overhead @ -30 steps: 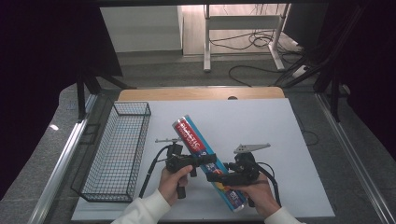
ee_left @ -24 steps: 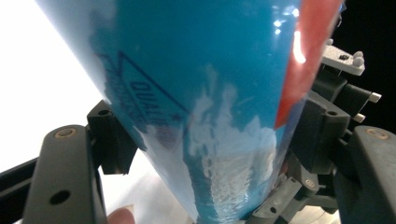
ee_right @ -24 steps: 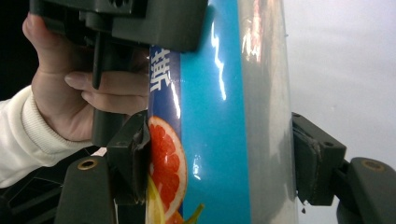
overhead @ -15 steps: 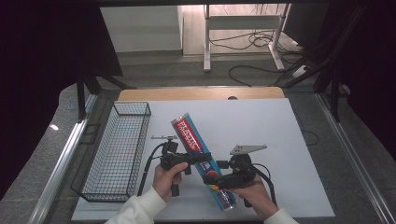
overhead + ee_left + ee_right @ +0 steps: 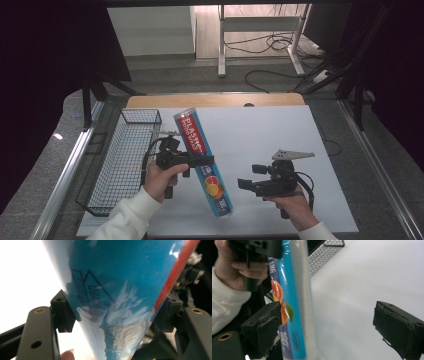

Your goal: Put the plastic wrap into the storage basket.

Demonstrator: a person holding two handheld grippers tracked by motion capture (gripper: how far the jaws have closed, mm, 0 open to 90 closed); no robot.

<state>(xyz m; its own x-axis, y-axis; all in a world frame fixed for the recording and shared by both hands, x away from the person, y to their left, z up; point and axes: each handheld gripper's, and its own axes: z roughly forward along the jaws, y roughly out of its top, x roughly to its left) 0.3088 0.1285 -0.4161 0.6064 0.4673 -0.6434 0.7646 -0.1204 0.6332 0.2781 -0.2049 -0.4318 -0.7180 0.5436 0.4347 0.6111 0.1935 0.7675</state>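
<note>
- The white worktop point(image 5: 280, 145) carries everything. You have the long blue cardboard tube with the red label band point(image 5: 202, 162) lifted clear of it and tilted, its capped top leaning toward the black wire basket point(image 5: 125, 160) that stands at the worktop's left edge.
- That basket is the likely goal. In my judgement, you should swing the tube left over its rim, level it along the basket's long side, and lower it in before you let go.
- Your left gripper point(image 5: 200, 161) is clamped across the tube's middle. The left gripper view shows both pads point(image 5: 62, 312) pressing the blue wall, so the hold looks sound.
- A hold at the middle lets the long tube pivot, so keep your wrist steady and move slowly.
- Your right gripper point(image 5: 243, 184) has just been opening and is now released. In the right gripper view its pads point(image 5: 265, 327) stand wide and nothing is pinched. The tube's lower end is just beside the left pad, on its inner side.
- Draw that gripper back, away from the tube, so it does not knock the lower end as you swing.
- The writing on the red band is white capitals, too small to read surely. Near the tube's bottom you can see a citrus-fruit picture point(image 5: 278, 291). The blue side carries a faint stamped mark point(image 5: 87, 290) that I cannot make out.
</note>
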